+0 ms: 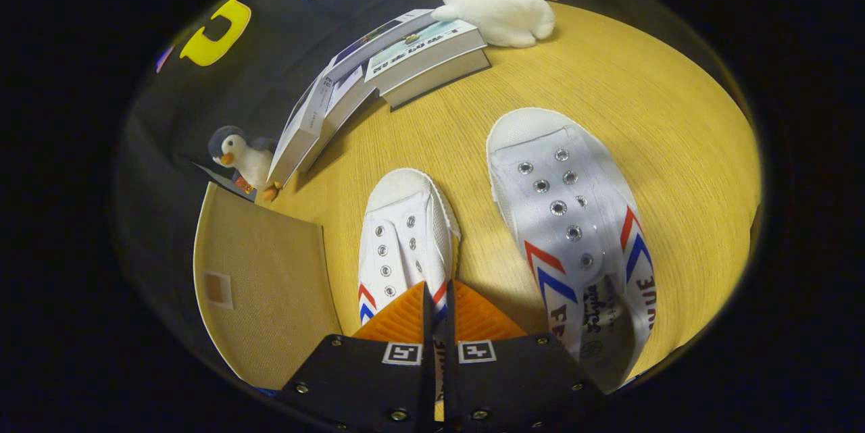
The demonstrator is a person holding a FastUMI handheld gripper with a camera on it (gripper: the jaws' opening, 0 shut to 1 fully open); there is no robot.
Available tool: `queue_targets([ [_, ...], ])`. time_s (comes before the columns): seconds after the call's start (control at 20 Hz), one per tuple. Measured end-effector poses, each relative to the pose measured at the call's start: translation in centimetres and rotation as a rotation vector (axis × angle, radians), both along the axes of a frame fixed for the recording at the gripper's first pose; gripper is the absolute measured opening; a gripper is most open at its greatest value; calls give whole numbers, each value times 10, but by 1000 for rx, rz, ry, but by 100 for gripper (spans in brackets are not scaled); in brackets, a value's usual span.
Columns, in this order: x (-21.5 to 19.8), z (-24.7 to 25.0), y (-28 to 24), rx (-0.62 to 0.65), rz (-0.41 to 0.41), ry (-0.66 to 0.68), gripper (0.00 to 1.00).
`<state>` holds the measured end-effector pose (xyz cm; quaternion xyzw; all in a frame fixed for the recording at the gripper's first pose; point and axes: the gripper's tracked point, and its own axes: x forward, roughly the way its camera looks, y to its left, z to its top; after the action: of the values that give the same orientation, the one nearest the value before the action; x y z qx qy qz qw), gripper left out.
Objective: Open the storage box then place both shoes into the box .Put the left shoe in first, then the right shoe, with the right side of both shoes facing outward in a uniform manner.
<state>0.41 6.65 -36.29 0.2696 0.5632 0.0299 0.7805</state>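
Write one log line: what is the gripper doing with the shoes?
gripper: shut on left shoe | right shoe: on table beside it | storage box: left of fingers

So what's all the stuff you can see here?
Shoes: two, white with red and blue stripes; left shoe clamped between the fingers, right shoe beside it on the table.
Storage box: one, beige, lid closed, beside the left shoe.
Books: a few, white-covered, stacked beyond the shoes.
Penguin toy: one, grey and white, beside the books.
White plush toy: one, resting on the books.
Table: one, yellow wood.
Gripper: one, fingers nearly together, pinching the left shoe's heel edge.
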Motion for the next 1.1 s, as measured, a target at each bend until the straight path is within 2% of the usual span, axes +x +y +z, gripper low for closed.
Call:
queue_targets([
  [0.15, -4, 12, 8, 39, 9, -4, 5],
  [0.5, 5, 70, 27, 201, -52, -49, 5],
  [0.9, 22, 156, 61, 278, -45, -154, 5],
  [1.1, 30, 181, 87, 290, -28, -196, 5],
])
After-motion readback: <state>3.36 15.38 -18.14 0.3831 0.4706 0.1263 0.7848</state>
